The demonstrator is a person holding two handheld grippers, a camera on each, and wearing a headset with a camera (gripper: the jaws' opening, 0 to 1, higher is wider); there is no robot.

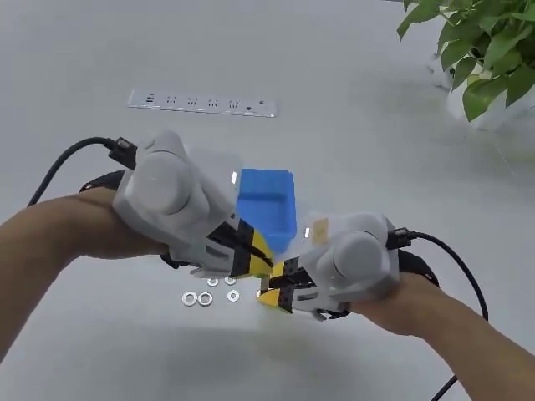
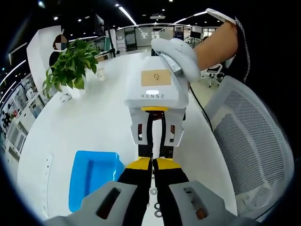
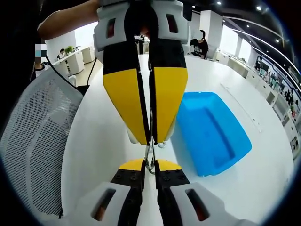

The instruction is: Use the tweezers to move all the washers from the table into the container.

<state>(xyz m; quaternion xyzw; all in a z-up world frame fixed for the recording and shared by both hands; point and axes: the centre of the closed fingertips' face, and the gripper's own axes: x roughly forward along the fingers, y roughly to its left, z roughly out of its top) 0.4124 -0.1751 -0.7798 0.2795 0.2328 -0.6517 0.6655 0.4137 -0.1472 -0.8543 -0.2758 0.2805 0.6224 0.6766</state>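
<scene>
Washers lie on the table near the blue container while the left gripper and right gripper, tip to tip, both pinch the thin tweezers, which could twist or drop if either grip slackens unevenly.

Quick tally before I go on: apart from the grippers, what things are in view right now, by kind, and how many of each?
Washers: 5 in sight on the table; more may be hidden
Blue container: 1
Tweezers: 1
Power strip: 1
Plant: 1
Total: 9
</scene>
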